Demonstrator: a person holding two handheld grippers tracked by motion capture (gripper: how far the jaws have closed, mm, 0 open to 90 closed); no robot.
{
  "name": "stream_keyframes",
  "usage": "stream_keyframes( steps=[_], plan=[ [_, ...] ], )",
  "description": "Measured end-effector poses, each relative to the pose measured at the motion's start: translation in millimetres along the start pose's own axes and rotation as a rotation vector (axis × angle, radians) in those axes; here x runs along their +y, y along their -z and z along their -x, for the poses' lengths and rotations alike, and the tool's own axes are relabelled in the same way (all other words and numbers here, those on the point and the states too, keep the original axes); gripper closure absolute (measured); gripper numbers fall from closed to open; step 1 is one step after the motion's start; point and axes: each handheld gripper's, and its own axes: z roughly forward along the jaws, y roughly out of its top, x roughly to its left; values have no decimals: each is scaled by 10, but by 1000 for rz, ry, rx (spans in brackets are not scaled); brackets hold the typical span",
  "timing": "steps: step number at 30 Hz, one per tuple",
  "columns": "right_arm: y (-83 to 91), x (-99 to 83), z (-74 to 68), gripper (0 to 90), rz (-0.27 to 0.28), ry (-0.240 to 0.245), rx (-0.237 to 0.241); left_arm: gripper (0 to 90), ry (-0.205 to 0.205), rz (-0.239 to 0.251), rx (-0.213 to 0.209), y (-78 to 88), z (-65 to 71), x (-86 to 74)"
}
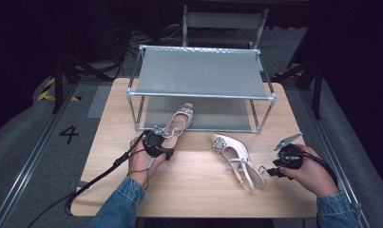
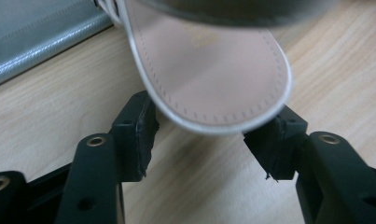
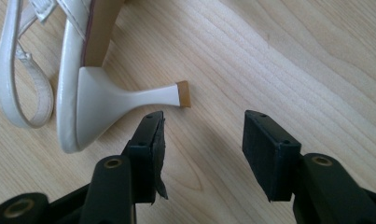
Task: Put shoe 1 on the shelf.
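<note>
A pale strappy heeled shoe (image 1: 179,121) with a jewelled toe lies half under the metal rack's (image 1: 201,96) front rail, heel end toward me. My left gripper (image 1: 167,140) is at that heel end. In the left gripper view, the left gripper (image 2: 209,135) has both pads against the rim of the shoe's pink insole (image 2: 209,70). A second matching shoe (image 1: 234,154) lies on its side on the table. Its thin heel (image 3: 129,95) points toward my right gripper (image 3: 202,140), which stands open just short of it with nothing between its pads. The same right gripper (image 1: 271,172) is at the table's right.
The two-tier rack with grey fabric shelves stands at the back of the wooden table (image 1: 194,190). A cable (image 1: 99,178) trails from the left gripper off the table's front left. A chair (image 1: 222,21) stands behind the rack.
</note>
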Motion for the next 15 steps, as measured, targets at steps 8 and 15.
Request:
stream_keyframes(
  steps=[8, 15],
  plan=[
    [29, -55, -5, 499, 3, -7, -3, 679, 4, -12, -40, -111, 23, 51],
    [34, -100, 19, 499, 2, -18, -12, 800, 17, 53, -49, -7, 52, 117]
  ],
)
